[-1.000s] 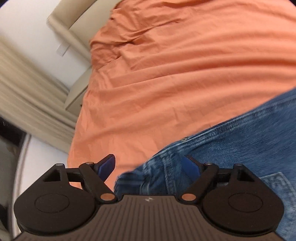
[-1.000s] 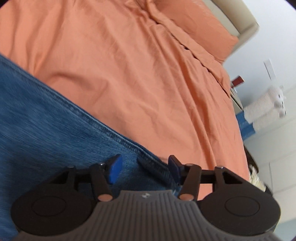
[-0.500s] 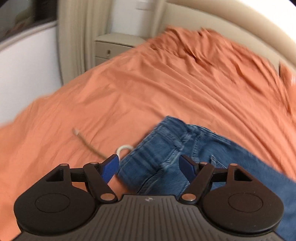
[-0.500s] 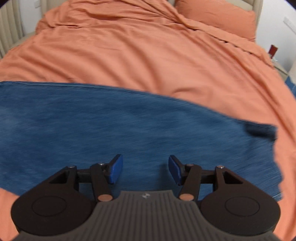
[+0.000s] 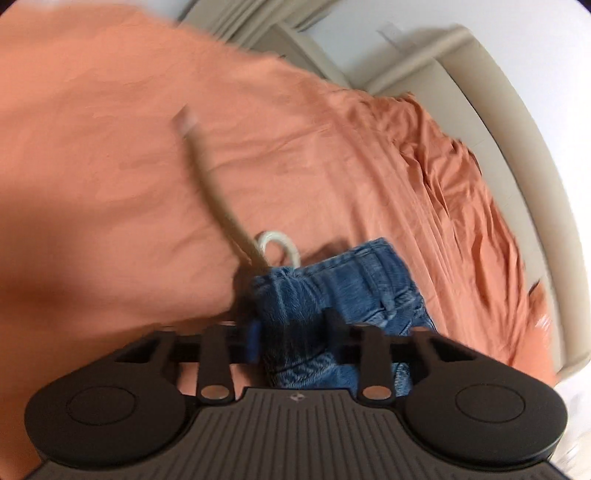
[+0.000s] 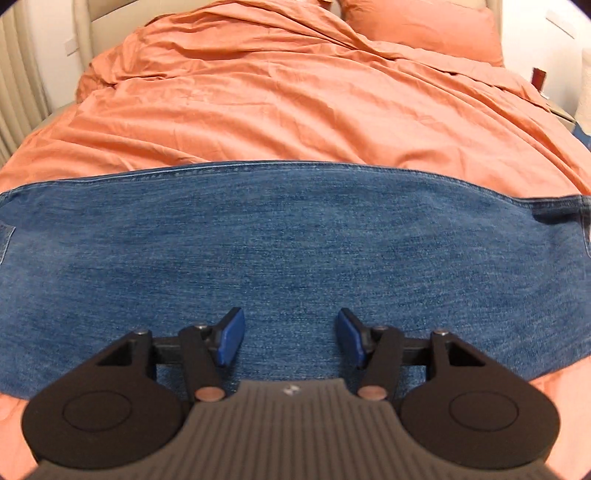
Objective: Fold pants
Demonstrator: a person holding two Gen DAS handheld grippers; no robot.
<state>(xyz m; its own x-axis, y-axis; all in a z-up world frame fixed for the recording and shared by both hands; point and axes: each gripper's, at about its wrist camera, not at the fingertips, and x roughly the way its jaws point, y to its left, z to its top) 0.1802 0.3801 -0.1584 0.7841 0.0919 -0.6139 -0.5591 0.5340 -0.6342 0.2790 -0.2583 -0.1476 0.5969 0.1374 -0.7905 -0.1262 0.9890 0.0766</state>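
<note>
My left wrist camera looked down close over my left hand-held gripper (image 5: 291, 339) at the jeans (image 5: 343, 280), headboard at upper right. My right one faced the pillow (image 6: 424, 26) across them. Both shared the orange bed (image 6: 295, 103).

Blue denim pants (image 6: 295, 236), orange bedsheet (image 6: 280, 107) (plain), cream drawstring (image 5: 218, 192), beige headboard (image 5: 517, 140)

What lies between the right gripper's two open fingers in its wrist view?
Only flat blue denim of the jeans. The right gripper hangs open over the spread leg, nothing else between its fingers.
</note>
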